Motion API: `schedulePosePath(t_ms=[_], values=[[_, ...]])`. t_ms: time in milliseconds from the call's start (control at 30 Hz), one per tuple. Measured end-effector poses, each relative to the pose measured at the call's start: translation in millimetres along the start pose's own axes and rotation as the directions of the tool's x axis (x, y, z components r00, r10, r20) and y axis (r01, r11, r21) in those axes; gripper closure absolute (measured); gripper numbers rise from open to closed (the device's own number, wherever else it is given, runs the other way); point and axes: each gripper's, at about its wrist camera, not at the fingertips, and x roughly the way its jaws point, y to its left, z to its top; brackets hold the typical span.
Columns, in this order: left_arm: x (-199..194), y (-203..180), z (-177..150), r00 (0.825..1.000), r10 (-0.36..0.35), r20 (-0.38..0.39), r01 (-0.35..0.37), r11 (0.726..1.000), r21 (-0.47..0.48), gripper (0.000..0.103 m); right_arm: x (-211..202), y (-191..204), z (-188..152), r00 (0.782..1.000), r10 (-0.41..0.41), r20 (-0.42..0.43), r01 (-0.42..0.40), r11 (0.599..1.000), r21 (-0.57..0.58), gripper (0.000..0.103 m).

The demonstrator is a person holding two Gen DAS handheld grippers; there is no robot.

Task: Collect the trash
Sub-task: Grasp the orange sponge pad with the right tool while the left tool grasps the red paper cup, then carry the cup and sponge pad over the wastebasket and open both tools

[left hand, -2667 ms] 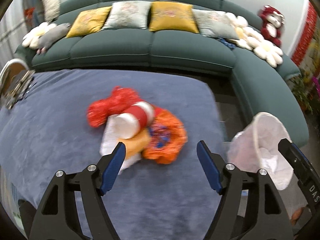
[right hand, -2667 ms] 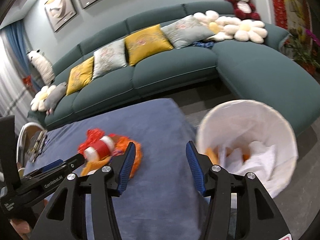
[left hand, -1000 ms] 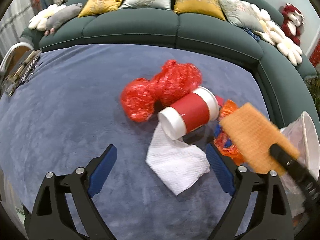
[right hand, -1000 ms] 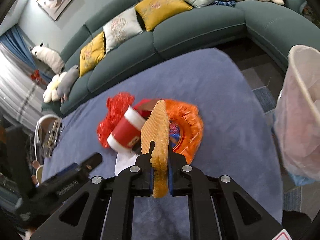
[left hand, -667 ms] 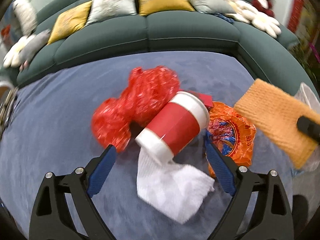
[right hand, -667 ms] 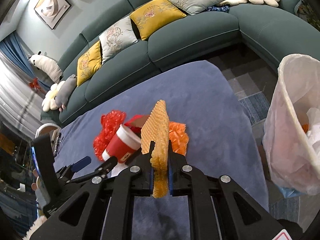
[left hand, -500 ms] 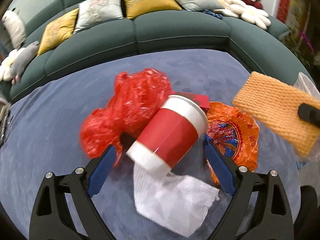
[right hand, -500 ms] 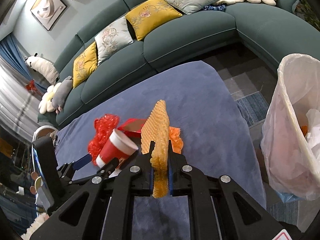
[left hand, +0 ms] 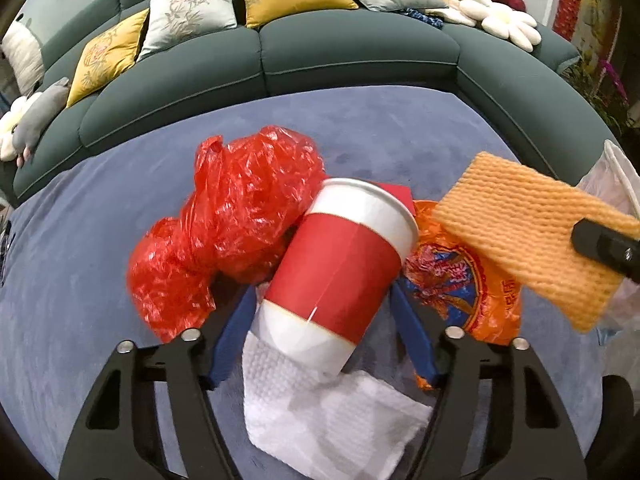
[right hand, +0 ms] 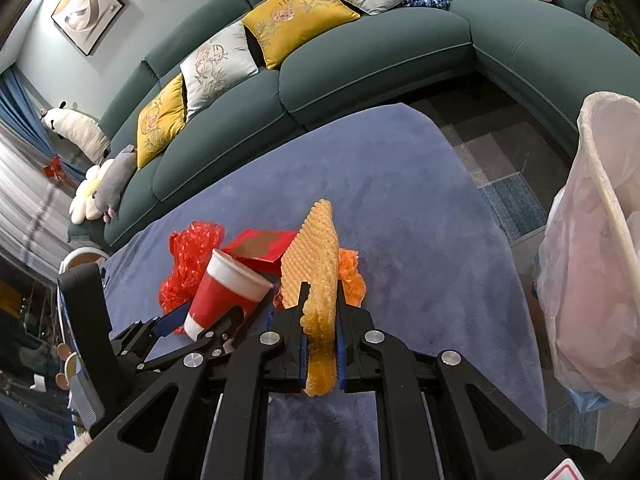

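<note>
While the left gripper (left hand: 320,320) is closing, its blue jaws stand either side of the red paper cup (left hand: 340,264), which lies tilted on the blue-covered desk (left hand: 80,280) against the crumpled red plastic bag (left hand: 228,220) and over the white paper towel (left hand: 336,428); the pads appear not yet pressed on the cup wall. The right gripper (right hand: 320,344) is clamped narrow on the orange sponge cloth (right hand: 316,264), held above the pile near the orange snack wrapper (left hand: 472,292), with a red card (right hand: 260,248) lying behind the cup. The lined waste bin (right hand: 592,264) stands off the desk's right edge. In the inspector's judgement, the step in hand is the grasp of the cup: the squeeze should fall on the mid-body and stay gentle, since thin paper would likely crush, and the towel beneath should not be pinched along with it. Compared with the views of a second ago, the left gripper has come down and forward so that the cup now lies between its jaws, which were then wider and short of it; the right gripper's hold on the cloth is unchanged.
</note>
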Motion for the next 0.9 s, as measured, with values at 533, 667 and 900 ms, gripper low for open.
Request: schedulePosePath(t_ms=[533, 667, 900], values=[[-54, -30, -22, 1.0, -0.016, -0.013, 0.014, 0.992, -0.122, 0.048, -42, -6, -7, 0.998, 0.042, 0.042, -0.042, 0.999, 0.003, 0.093], [-73, -43, -18, 1.0, -0.029, 0.011, 0.031, 0.991, -0.13, 0.048, -60, -10, -4, 0.996, 0.045, 0.079, -0.045, 0.999, 0.002, 0.093], [-102, -80, -2, 0.997, -0.049, 0.063, 0.054, 0.994, -0.091, 0.048, -100, -30, 1, 0.988, 0.037, 0.151, -0.04, 0.999, 0.018, 0.093]])
